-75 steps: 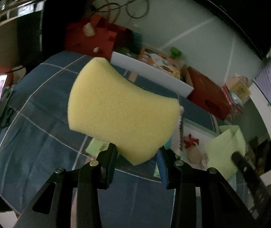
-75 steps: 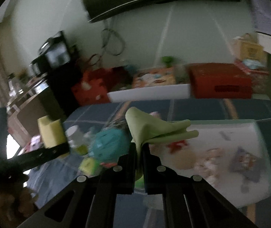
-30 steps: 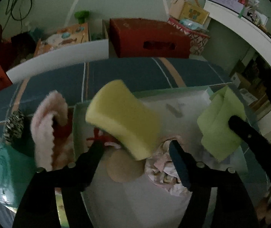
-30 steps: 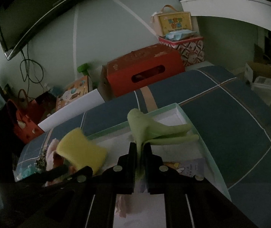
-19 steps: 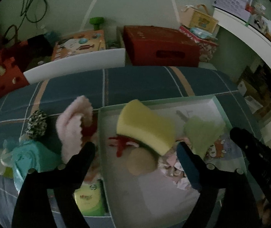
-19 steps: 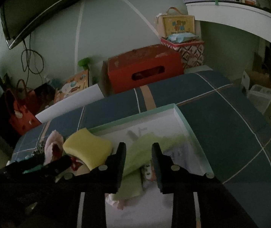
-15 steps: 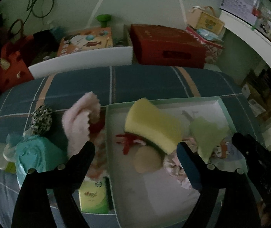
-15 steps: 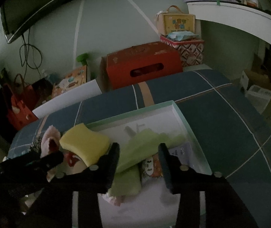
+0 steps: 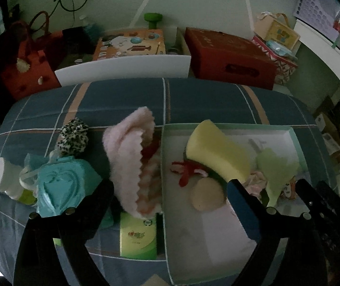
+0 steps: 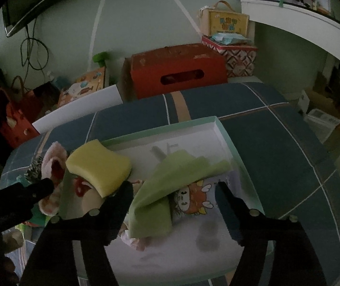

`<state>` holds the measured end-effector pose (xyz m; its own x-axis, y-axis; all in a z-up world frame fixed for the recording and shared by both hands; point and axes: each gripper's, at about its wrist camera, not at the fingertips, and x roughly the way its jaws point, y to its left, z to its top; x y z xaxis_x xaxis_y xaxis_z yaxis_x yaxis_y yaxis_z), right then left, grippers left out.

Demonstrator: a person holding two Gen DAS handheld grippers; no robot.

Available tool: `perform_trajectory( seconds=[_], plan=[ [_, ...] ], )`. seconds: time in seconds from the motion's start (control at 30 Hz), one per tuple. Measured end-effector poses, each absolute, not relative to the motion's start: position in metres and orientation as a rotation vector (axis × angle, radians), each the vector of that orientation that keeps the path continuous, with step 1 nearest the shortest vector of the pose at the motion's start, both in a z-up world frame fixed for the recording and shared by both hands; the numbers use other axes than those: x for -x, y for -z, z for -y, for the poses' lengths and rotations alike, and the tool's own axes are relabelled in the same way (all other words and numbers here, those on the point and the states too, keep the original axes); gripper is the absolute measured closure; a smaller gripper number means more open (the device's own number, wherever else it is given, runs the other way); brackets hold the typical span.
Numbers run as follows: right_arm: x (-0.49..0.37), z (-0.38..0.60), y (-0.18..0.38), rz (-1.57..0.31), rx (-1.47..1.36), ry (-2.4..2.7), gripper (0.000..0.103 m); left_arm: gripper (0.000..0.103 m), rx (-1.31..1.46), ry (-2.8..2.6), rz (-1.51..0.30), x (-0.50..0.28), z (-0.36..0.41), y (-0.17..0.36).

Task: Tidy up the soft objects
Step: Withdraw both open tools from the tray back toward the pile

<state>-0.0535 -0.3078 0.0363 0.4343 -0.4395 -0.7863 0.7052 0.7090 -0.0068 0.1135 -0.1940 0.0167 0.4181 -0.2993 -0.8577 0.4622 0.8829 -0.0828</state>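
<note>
Yellow sponge (image 9: 217, 153) is seen lying tilted inside the shallow mint-rimmed box (image 9: 229, 126), propped on a red-and-tan soft toy (image 9: 203, 188). Green cloth (image 10: 170, 183) is draped in the same box, to the right of the sponge, partly over a cartoon-print fabric (image 10: 191, 202). Left gripper (image 9: 170, 205) is spread wide over the box's left edge; its jaws have just been opening further, nothing is pinched between them, and the sponge is clear of both pads. Right gripper (image 10: 173, 205) is also parted, jaws having just been opening; the green cloth sits between the fingers but is not seen pressed by either pad. Outside the box on the plaid blue cover (image 9: 205, 100), a pink fuzzy item (image 9: 127, 157) leans against the box's left wall, with a leopard-print scrunchie (image 9: 73, 137), a teal pouch (image 9: 60, 188) and a green packet (image 9: 137, 236) left beside it.
</note>
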Motion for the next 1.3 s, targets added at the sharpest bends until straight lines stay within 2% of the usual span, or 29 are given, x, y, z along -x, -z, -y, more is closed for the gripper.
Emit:
perform_trajectory(
  seconds=[0.03, 0.17, 0.77, 1.3],
  plan=[
    [0.053, 0.307, -0.036, -0.864, -0.344, 0.733, 0.022, 0.007, -0.173, 0.478, -1.035, -0.113, 0.192, -0.018],
    [0.053, 0.305, -0.035, -0.877, -0.307, 0.763, 0.0, 0.007, -0.143, 0.47, -1.03, -0.113, 0.179, -0.024],
    [0.042, 0.29, -0.029, -0.92, -0.288, 0.753, 0.0, 0.007, -0.028, 0.352, -0.96, -0.117, 0.106, -0.05],
    [0.004, 0.234, -0.026, -0.919, -0.283, 0.571, 0.0, 0.007, 0.102, 0.183, -0.973, -0.128, 0.008, -0.041]
  ],
)
